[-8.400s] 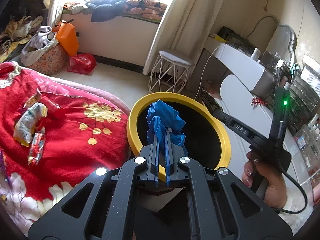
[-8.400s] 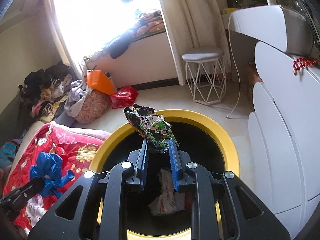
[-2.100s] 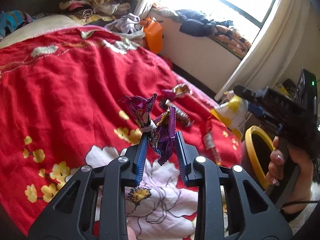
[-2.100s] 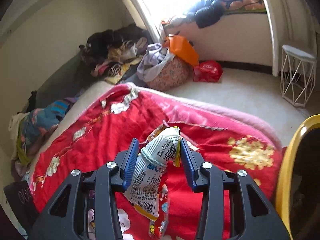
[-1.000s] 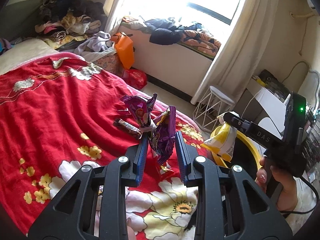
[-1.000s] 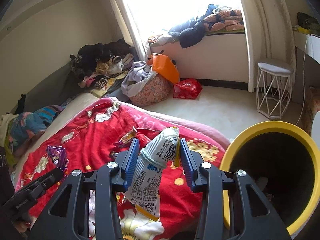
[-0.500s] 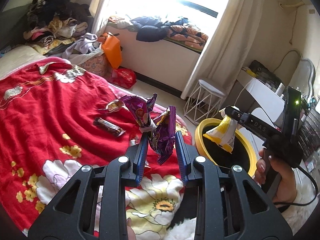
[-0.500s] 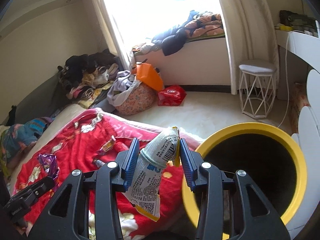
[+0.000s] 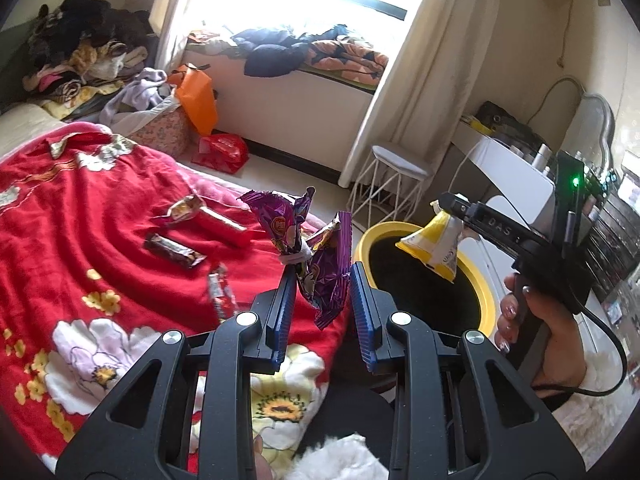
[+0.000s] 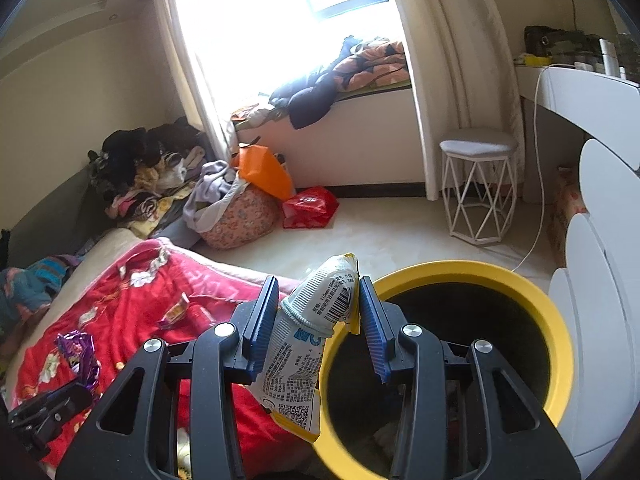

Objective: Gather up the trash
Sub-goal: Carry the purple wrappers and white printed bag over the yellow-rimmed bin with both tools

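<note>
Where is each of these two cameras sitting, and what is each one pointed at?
Left wrist: rides the left gripper, facing the red blanket; purple wrapper held; the other hand shows.
Right wrist: rides the right gripper, facing the window; white packet held.
Shared: the yellow bin.

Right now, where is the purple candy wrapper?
In the left wrist view, the purple wrapper is pinched in the left claw, held up over the red blanket's edge, just left of the yellow-rimmed bin.
</note>
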The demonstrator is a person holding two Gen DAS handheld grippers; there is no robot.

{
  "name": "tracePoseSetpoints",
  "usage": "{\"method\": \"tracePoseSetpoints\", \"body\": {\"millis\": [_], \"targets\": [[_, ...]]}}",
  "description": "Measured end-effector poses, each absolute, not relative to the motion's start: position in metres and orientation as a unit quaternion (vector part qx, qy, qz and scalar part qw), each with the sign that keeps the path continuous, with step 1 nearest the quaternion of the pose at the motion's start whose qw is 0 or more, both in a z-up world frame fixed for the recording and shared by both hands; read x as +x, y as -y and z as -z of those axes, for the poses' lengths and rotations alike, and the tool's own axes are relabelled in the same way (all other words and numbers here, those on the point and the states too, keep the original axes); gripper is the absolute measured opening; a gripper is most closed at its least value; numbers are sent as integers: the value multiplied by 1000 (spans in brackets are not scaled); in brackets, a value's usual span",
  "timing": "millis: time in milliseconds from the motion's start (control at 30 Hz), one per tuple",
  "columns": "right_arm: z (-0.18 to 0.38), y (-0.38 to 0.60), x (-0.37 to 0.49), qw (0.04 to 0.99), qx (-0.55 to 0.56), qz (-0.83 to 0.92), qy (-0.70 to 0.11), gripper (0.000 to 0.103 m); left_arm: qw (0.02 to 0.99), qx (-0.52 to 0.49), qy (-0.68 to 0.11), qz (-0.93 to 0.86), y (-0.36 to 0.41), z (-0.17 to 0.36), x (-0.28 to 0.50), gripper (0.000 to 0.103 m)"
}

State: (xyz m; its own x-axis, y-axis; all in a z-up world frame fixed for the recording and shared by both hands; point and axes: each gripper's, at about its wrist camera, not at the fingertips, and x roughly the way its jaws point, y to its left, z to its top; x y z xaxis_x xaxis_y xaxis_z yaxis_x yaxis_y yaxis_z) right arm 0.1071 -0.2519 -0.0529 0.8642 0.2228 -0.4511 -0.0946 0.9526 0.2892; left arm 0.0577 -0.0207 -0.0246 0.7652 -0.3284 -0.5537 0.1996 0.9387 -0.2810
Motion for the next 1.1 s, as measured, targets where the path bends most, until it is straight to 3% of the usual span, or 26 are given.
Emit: {"method": "tracePoseSetpoints", "body": {"millis": [1100], "targets": [[86,342,117,956,157,38,-243,39,919,-69,-337,194,103,42,94,22]]}}
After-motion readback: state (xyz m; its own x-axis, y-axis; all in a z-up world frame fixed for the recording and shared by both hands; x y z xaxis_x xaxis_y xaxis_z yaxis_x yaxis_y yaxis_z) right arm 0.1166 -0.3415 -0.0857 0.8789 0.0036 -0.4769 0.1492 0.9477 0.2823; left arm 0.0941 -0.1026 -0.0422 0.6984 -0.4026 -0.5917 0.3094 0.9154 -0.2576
